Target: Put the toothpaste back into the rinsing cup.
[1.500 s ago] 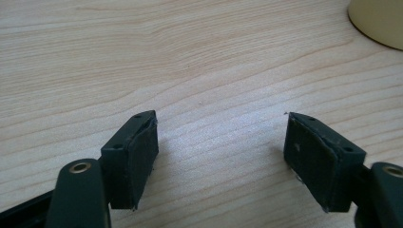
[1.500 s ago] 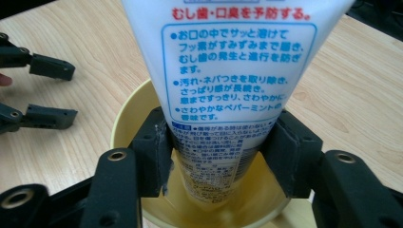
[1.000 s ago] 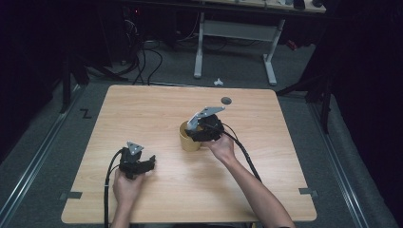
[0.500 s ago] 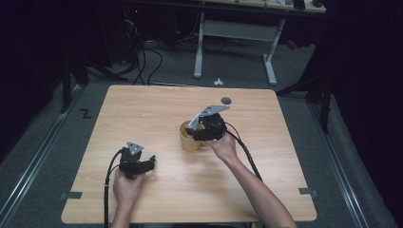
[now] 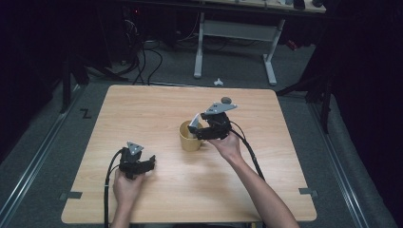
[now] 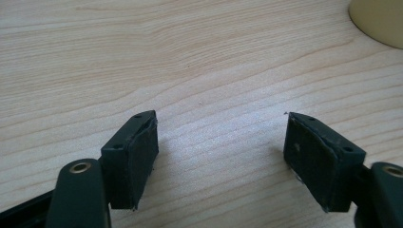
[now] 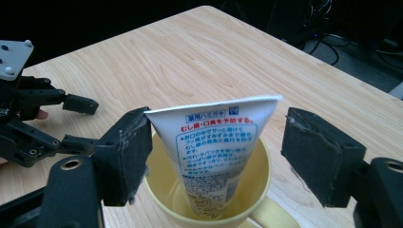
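Grippers are taken from left to right across the table. At the left, the left gripper is rested on the wood near the person's edge, its jaws spread apart with nothing but bare tabletop between them, as is seen in the left gripper view. It lies well apart from the yellow mug, which is placed to its right and farther from the person, near the middle of the table. Inside the mug a white toothpaste tube is stood nearly upright, cap end down in the bottom and flat crimped end up above the rim; its long axis runs close to vertical, leaning slightly. The right gripper is held just over the mug and is by far the nearer of the two. Its jaws have just been opening: the tube's crimped end lies between them, one corner at or just touching the left pad, while the other pad is clear of the tube. The tube is judged released, so any coming withdrawal would run upward along the tube's axis.
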### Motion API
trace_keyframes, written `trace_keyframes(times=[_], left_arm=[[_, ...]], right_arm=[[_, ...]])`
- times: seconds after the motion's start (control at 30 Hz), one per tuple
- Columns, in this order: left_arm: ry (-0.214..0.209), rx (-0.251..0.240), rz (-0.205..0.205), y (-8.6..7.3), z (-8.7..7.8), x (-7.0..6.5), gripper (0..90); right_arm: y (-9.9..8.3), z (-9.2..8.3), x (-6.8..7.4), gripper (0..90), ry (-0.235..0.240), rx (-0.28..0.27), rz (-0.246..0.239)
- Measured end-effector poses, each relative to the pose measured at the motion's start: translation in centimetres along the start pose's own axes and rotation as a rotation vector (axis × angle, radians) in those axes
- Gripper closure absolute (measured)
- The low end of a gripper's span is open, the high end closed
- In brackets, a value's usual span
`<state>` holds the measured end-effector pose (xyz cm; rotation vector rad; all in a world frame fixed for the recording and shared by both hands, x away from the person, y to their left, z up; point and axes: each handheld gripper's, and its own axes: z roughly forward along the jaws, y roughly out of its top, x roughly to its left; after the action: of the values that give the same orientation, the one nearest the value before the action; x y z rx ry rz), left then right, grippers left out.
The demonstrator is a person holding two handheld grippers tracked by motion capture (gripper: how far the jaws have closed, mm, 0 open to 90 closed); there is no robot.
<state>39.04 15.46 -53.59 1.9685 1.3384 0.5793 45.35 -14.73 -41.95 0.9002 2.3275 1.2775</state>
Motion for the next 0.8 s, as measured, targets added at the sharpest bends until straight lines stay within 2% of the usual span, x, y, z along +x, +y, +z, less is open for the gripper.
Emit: trace_keyframes(times=[0.17, 0.47, 0.57, 0.8], left_arm=[[0.000, -0.001, 0.000, 0.0, 0.0, 0.0, 27.6], [0.000, -0.001, 0.000, 0.0, 0.0, 0.0, 27.6], [0.000, -0.001, 0.000, 0.0, 0.0, 0.0, 27.6], [0.000, -0.001, 0.000, 0.0, 0.0, 0.0, 27.6]], right_arm=[[0.0, -0.4, -0.1, 24.4, -0.005, -0.002, -0.004], [0.0, -1.1, -0.1, 21.9, 0.015, -0.026, 0.005], [0.0, -1.5, -0.1, 21.9, 0.012, -0.029, -0.006], [-0.7, -2.7, -0.8, 23.2, -0.001, -0.053, 0.025]])
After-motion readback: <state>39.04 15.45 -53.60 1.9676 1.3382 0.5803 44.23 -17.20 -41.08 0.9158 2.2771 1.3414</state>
